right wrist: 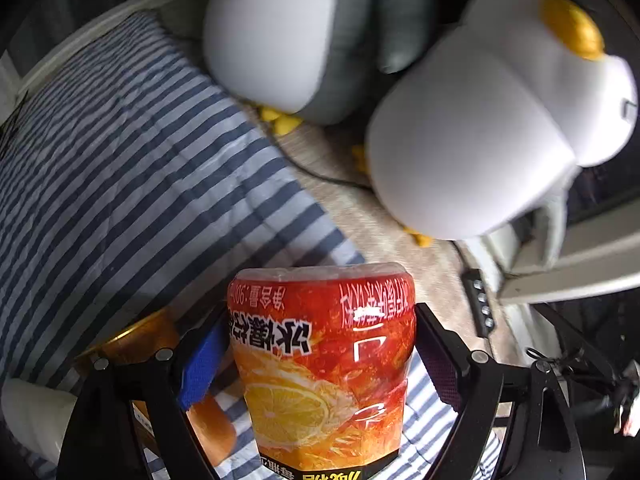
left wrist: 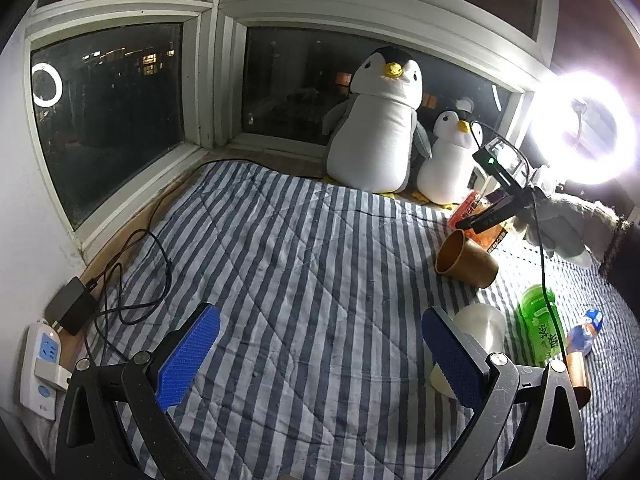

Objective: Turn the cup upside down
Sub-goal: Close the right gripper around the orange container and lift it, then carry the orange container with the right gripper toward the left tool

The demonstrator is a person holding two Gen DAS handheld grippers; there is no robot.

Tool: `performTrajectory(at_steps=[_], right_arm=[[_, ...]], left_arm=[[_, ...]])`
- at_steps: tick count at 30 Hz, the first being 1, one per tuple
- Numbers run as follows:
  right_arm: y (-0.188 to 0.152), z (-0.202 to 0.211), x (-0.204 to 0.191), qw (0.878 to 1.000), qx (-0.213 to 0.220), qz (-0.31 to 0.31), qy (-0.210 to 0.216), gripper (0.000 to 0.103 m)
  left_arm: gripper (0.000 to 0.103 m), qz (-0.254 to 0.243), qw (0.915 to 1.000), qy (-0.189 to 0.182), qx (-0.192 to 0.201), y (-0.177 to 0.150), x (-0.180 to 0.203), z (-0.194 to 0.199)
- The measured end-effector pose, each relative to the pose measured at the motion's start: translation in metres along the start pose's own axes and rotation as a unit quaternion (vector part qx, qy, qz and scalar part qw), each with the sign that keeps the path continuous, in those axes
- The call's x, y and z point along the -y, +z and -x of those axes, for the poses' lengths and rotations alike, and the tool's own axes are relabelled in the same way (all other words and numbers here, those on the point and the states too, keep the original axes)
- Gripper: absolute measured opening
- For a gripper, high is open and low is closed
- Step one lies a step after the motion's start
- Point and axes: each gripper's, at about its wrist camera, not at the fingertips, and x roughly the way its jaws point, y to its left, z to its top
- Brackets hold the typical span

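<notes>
On the striped quilt [left wrist: 280, 260], the brown cup [left wrist: 466, 258] is lying on its side beside an orange drink bottle [right wrist: 324, 364], which our right gripper [right wrist: 320, 356] is straddling, fingers wide; our left gripper [left wrist: 320, 356] is hovering wide open nearby.

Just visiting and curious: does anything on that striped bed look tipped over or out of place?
Yes. The brown cup lies on its side on the striped quilt, mouth facing sideways. The right gripper straddles an orange drink bottle whose label print reads upside down.
</notes>
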Motion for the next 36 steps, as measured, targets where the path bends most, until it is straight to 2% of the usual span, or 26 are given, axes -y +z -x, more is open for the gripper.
performTrajectory(at_steps=[5, 10, 16, 19, 22, 27, 30, 33, 36], right_arm=[[-0.015, 0.039, 0.011, 0.998, 0.05, -0.046, -0.013, 0.085], [-0.044, 0.095, 0.013, 0.989, 0.11, -0.099, -0.023, 0.085], [-0.094, 0.168, -0.015, 0.972, 0.178, -0.149, -0.024, 0.085], [-0.122, 0.197, -0.04, 0.964, 0.198, -0.176, -0.008, 0.085], [-0.148, 0.213, -0.067, 0.963, 0.192, -0.188, 0.026, 0.085], [-0.191, 0.213, -0.127, 0.975, 0.146, -0.159, 0.055, 0.085], [-0.211, 0.206, -0.155, 0.977, 0.117, -0.16, 0.073, 0.085], [-0.233, 0.2, -0.175, 0.969, 0.096, -0.198, 0.109, 0.085], [-0.248, 0.179, -0.184, 0.949, 0.069, -0.263, 0.161, 0.085]], left_arm=[[0.102, -0.007, 0.9998, -0.015, 0.005, -0.003, 0.009, 0.005], [0.102, -0.017, 0.9991, -0.034, 0.018, -0.01, 0.022, 0.02], [0.102, -0.035, 0.997, -0.057, 0.041, -0.028, 0.034, 0.051], [0.102, -0.041, 0.9961, -0.064, 0.045, -0.039, 0.037, 0.067], [0.102, -0.041, 0.9958, -0.072, 0.039, -0.05, 0.035, 0.08], [0.102, -0.043, 0.9953, -0.082, 0.029, -0.075, 0.032, 0.104], [0.102, -0.042, 0.9953, -0.086, 0.019, -0.091, 0.029, 0.113], [0.102, -0.045, 0.995, -0.089, 0.0, -0.104, 0.029, 0.115], [0.102, -0.046, 0.9945, -0.091, -0.024, -0.114, 0.027, 0.112]])
